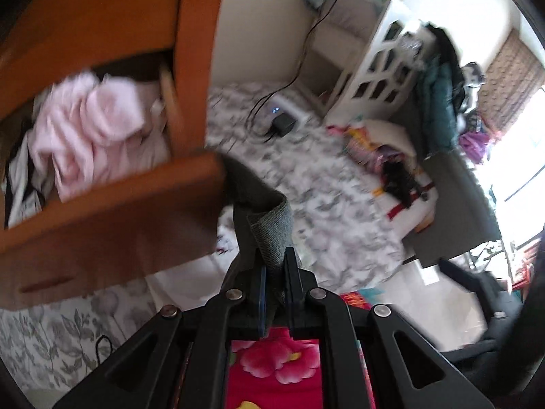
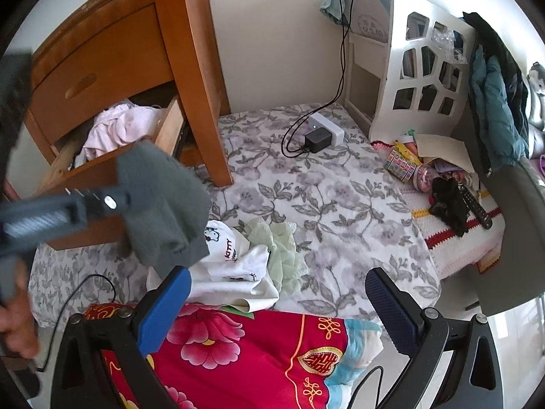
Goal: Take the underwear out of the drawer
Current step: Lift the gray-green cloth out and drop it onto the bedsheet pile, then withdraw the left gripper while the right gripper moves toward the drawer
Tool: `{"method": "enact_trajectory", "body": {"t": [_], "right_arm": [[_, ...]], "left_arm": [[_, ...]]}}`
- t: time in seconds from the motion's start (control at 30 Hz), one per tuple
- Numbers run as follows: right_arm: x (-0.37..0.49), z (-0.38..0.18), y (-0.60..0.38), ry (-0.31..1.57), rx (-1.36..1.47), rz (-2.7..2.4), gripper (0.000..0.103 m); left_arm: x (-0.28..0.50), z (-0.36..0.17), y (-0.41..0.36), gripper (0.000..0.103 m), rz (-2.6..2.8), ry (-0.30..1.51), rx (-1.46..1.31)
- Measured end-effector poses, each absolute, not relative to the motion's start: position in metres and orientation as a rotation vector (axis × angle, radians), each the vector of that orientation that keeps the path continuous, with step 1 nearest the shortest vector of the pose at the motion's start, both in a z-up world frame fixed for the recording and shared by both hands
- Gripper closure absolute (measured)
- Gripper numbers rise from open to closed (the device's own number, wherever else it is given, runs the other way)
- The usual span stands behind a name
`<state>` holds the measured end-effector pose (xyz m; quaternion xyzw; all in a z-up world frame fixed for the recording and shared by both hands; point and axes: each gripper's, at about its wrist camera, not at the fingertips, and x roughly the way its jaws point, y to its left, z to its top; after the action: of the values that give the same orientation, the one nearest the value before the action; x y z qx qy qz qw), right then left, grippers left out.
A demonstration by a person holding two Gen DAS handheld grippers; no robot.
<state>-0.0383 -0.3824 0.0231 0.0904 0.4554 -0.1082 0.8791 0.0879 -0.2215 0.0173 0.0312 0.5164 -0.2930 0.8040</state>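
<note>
The wooden drawer (image 1: 119, 211) stands pulled out at the left, with pink clothes (image 1: 92, 126) heaped inside it. My left gripper (image 1: 274, 262) is shut on a grey piece of underwear (image 1: 269, 225), held just right of the drawer's front corner and above the bed. The right wrist view shows that left gripper (image 2: 119, 201) from the side, the grey underwear (image 2: 163, 204) hanging from it in front of the drawer (image 2: 98, 173). My right gripper (image 2: 279, 306) is open and holds nothing, low over the bed. A white printed garment (image 2: 235, 266) and a pale green one (image 2: 286, 252) lie on the bed beyond it.
The floral bedsheet (image 2: 340, 204) holds a black charger (image 2: 316, 139) on a white power strip with a cable. A white cabinet (image 2: 419, 78) and hanging jackets (image 2: 497, 102) stand at the right. Toys and a remote (image 2: 477, 208) lie near them. A red floral quilt (image 2: 255, 358) is in front.
</note>
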Motion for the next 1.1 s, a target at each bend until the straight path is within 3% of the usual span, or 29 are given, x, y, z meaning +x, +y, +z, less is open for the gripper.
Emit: {"method": "enact_trajectory", "body": {"t": [0.33, 0.43, 0.5, 0.67, 1.0, 1.1], "right_arm": [[-0.034, 0.010, -0.378, 0.984, 0.184, -0.218, 0.000], [-0.033, 0.008, -0.377, 0.989, 0.183, -0.217, 0.000], [-0.033, 0.007, -0.376, 0.991, 0.180, -0.214, 0.000], [-0.032, 0.007, -0.372, 0.991, 0.173, -0.209, 0.000], [-0.031, 0.011, -0.359, 0.984, 0.152, -0.188, 0.000], [-0.030, 0.013, -0.354, 0.982, 0.144, -0.181, 0.000]], "left_arm": [[0.097, -0.042, -0.200, 0.092, -0.524, 1.224, 0.051], [0.093, -0.040, -0.192, 0.079, -0.523, 1.218, 0.024], [0.090, -0.037, -0.187, 0.057, -0.531, 1.207, -0.006], [0.082, -0.024, -0.171, 0.053, -0.515, 1.179, -0.055], [0.064, 0.032, -0.129, 0.032, -0.484, 1.032, -0.103], [0.063, 0.050, -0.114, 0.032, -0.473, 0.986, -0.117]]}}
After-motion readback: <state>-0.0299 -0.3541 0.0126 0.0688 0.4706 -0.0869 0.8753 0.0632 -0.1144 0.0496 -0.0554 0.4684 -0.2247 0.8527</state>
